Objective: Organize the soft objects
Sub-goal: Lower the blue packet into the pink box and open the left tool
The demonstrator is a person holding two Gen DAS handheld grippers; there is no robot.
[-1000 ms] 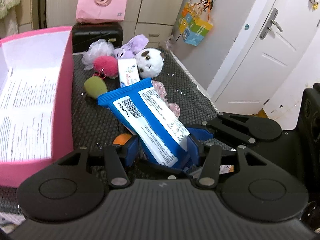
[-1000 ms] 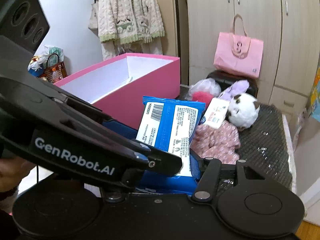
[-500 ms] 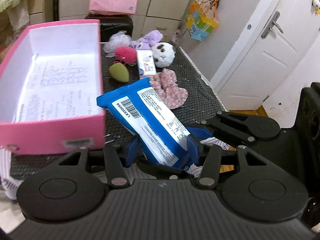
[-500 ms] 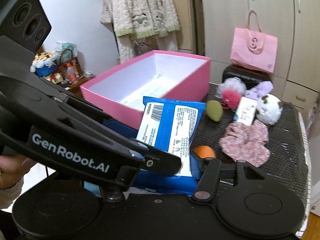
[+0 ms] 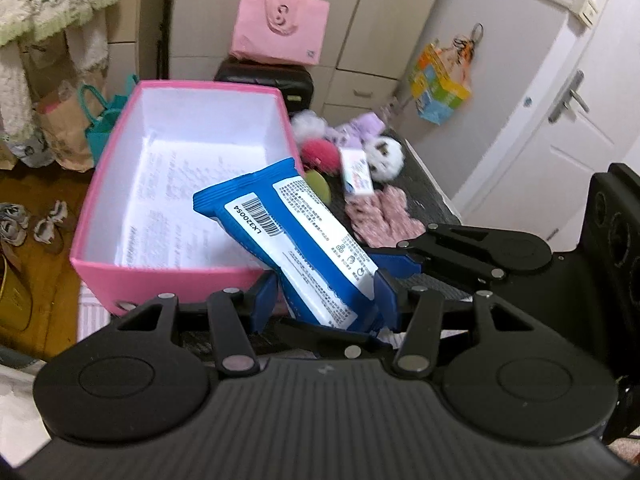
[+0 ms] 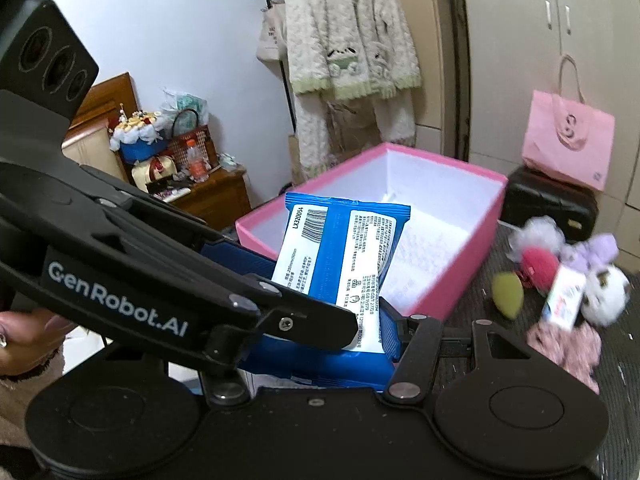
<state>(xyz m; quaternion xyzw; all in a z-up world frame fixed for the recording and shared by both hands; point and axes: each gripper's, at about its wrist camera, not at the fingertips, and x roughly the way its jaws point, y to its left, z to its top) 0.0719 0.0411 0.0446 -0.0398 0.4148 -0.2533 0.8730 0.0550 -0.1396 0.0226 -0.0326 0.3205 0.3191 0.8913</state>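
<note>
Both grippers are shut on a blue and white wipes pack (image 5: 296, 236), which also shows in the right wrist view (image 6: 344, 264). My left gripper (image 5: 326, 300) and my right gripper (image 6: 332, 320) hold it tilted in the air, over the near right corner of the open pink box (image 5: 120, 272), seen also in the right wrist view (image 6: 452, 296). Soft toys lie on the dark table right of the box: a panda plush (image 5: 384, 156), a pink pompom (image 5: 320, 154), a green sponge (image 5: 320, 186), a floral cloth (image 5: 384, 216), a purple plush (image 6: 596, 248).
A pink tote bag (image 5: 280, 28) stands on a black case (image 5: 264, 76) behind the table. A white door (image 5: 560, 128) is at the right. Gift bags (image 5: 96, 128) and shoes (image 5: 24, 224) sit on the floor at the left. A robe (image 6: 348, 52) hangs behind.
Both grippers rose and pulled back to the left with the pack. It now hangs over the box corner, and the toys look farther off.
</note>
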